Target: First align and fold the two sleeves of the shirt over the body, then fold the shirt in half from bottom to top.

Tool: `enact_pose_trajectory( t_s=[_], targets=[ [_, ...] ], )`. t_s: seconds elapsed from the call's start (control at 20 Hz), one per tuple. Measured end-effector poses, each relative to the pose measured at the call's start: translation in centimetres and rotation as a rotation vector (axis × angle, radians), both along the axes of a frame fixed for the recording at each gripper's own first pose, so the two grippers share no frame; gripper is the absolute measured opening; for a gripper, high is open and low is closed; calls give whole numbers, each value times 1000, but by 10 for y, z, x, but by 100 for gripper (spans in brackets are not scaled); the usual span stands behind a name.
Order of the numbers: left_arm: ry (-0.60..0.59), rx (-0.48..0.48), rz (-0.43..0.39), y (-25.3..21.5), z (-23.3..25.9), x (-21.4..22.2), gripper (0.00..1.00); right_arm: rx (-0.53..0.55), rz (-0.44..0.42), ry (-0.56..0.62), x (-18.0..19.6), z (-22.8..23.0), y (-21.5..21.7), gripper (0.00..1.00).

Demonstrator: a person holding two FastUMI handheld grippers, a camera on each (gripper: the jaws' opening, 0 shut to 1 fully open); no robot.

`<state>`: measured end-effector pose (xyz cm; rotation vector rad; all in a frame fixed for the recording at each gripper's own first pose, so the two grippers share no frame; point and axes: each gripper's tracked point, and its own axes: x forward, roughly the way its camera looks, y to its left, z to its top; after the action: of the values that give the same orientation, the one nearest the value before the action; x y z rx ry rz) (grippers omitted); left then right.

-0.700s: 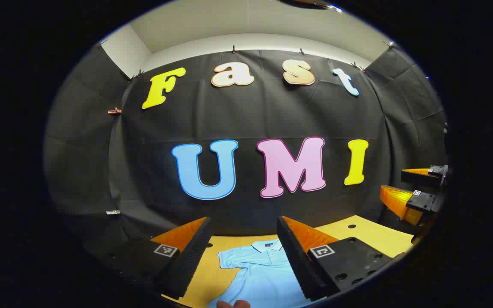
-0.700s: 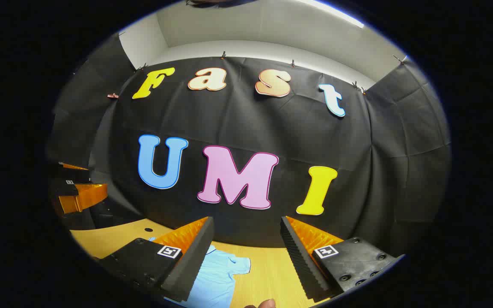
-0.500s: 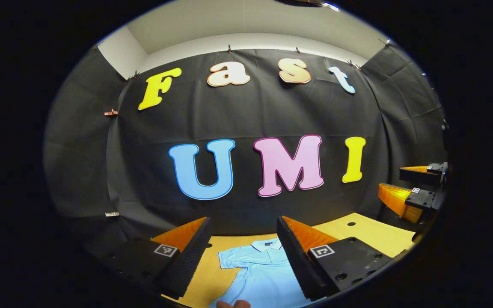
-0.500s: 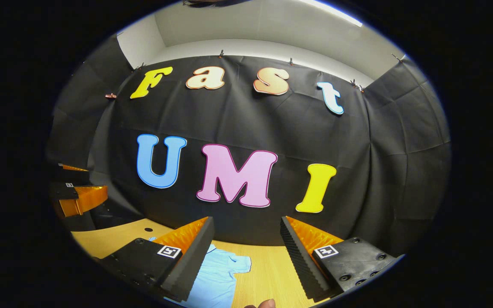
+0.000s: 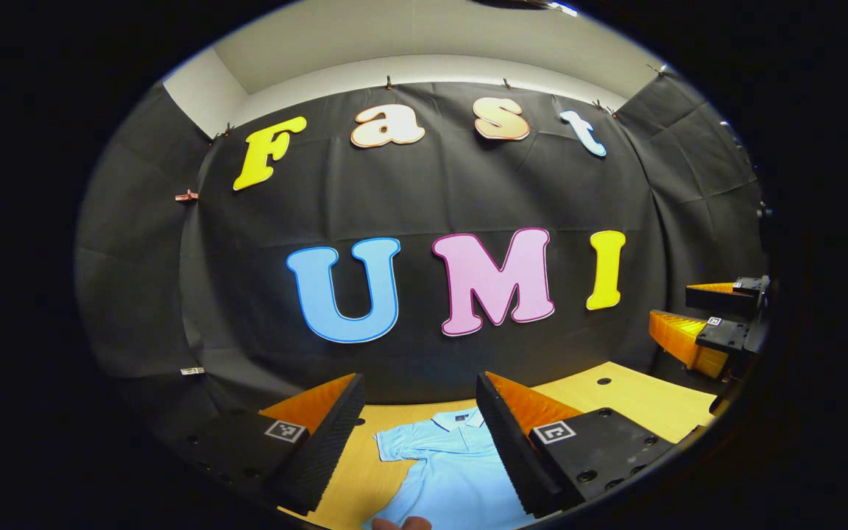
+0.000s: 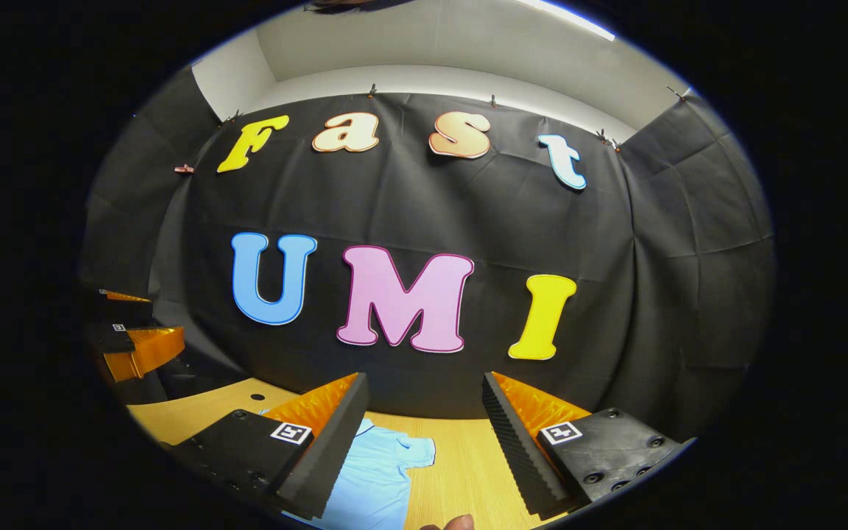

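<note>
A light blue polo shirt [image 5: 444, 464] lies flat on the wooden table [image 5: 637, 401], collar toward the back wall. My left gripper [image 5: 419, 401] hangs open above it, nothing between its fingers. In the right gripper view the shirt [image 6: 380, 475] shows one short sleeve spread to the right. My right gripper [image 6: 424, 401] is open too, held over the table beside that sleeve. The right gripper [image 5: 693, 316] appears far right in the left gripper view, and the left gripper [image 6: 133, 327] far left in the right gripper view.
The black cloth wall stands close behind the table [image 6: 461, 456]. Small dark holes [image 5: 603, 382] mark the tabletop. A fingertip [image 5: 402, 523] shows at the bottom of the left gripper view, another fingertip [image 6: 457, 523] in the right gripper view.
Both views have tilted slightly downward, so the wall sits a little higher and more table and shirt show. Both grippers stay open.
</note>
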<state>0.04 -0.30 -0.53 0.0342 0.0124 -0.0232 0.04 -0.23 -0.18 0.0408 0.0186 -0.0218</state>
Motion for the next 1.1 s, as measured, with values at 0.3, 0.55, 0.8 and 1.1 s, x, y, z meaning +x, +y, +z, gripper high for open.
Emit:
enact_pose_trajectory(
  t_s=[0.3, 0.55, 0.8, 1.1],
  targets=[
    [10, 6, -3, 2, -4, 2, 96, 19, 9, 21, 4, -5, 5, 96],
    [19, 11, -1, 3, -11, 4, 96, 67, 38, 77, 22, -20, 15, 96],
    [39, 20, 8, 7, -19, 12, 96, 90, 37, 140, 73, -47, 10, 96],
    [81, 7, 17, 7, -32, 21, 96, 118, 100, 299, 149, -126, 16, 96]
  ],
)
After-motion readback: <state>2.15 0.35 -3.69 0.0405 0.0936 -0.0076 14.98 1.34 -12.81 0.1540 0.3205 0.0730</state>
